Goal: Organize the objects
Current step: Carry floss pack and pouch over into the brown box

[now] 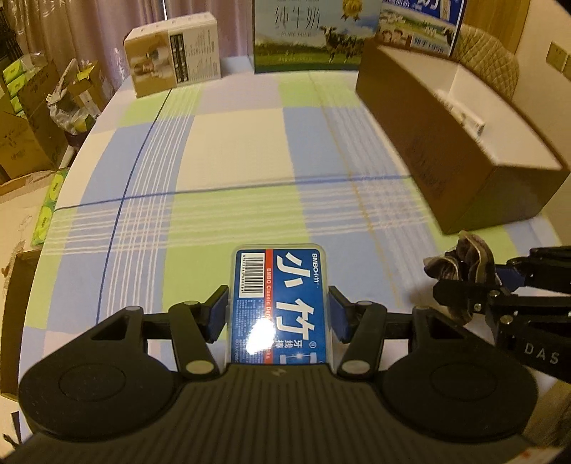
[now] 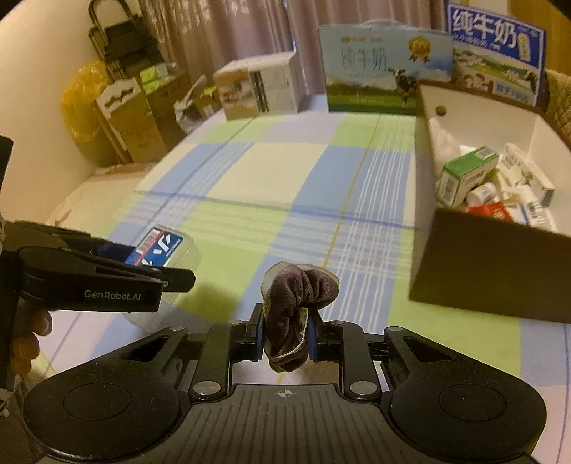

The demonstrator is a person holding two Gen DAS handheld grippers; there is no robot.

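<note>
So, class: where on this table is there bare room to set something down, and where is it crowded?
The checked tablecloth lies bare across the middle, bordered by the milk cartons at the far edge and the cardboard box on the right. The box's floor is crowded at the near end with small packages and barer towards its far wall. The near edge is taken up by both grippers.

Lived-in home room, checked tablecloth (image 1: 249,142), drawn curtains (image 2: 232,32), milk cartons (image 1: 314,35), stacked cardboard boxes (image 2: 135,121)
</note>
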